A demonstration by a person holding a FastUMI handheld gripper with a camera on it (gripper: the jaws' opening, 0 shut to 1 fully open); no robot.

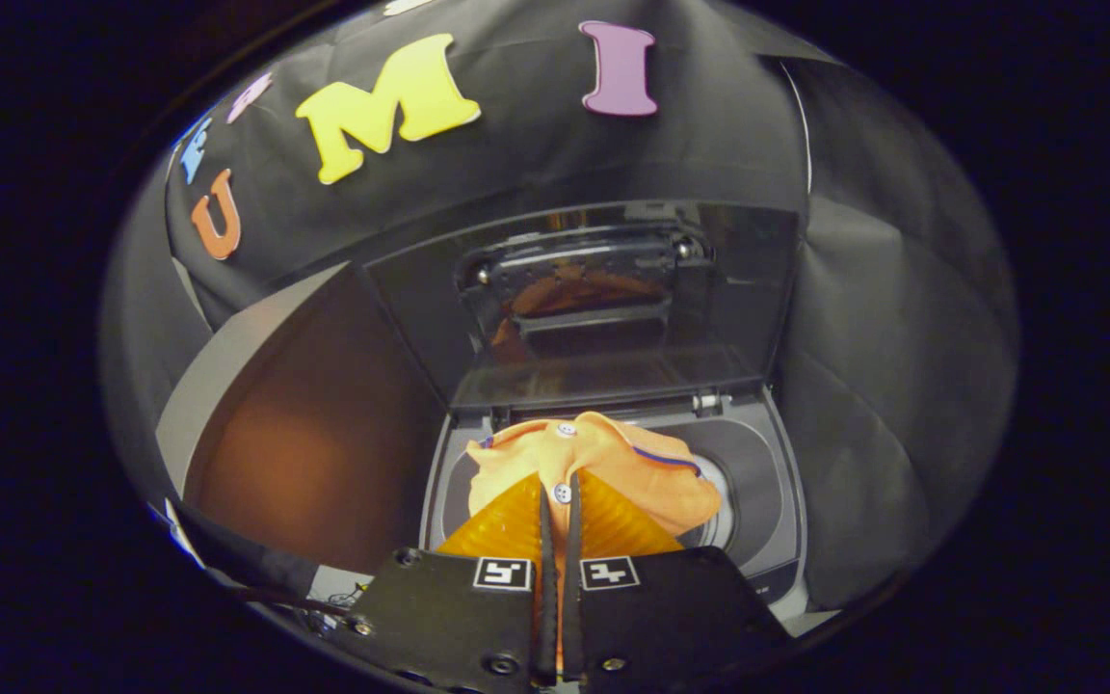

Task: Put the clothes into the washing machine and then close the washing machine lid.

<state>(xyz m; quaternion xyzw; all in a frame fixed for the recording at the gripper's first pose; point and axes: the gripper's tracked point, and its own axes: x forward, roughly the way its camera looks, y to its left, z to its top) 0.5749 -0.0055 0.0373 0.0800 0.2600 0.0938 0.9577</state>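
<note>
Nearest the lens, the tongs [558, 501] sit with both fingers drawn almost together, a thin gap between them, and a fold of orange cloth caught in that gap. Each finger [507, 525] presses on the fabric from its own side, so the tongs are pinching the garment.

Orange shirt [613, 463]: bunched, collar and placket facing the camera, small white buttons visible along the placket, a dark piping line along one edge. It hangs just ahead of the fingertips and directly over the washing machine [757, 501]. Cannot tell whether the lower part of the cloth touches the drum rim.

Washer is a top-loader, grey top deck, round opening partly visible to the right of the shirt. Washing machine lid [594, 299] stands raised behind the opening, hinged at the back, dark and glossy; an orange reflection shows in its panel.

Left of the machine, a tall dark panel [314, 424] stands upright, with a warm orange glow on its surface. Black cloth wall [883, 366] closes the booth behind and to the right.
</note>
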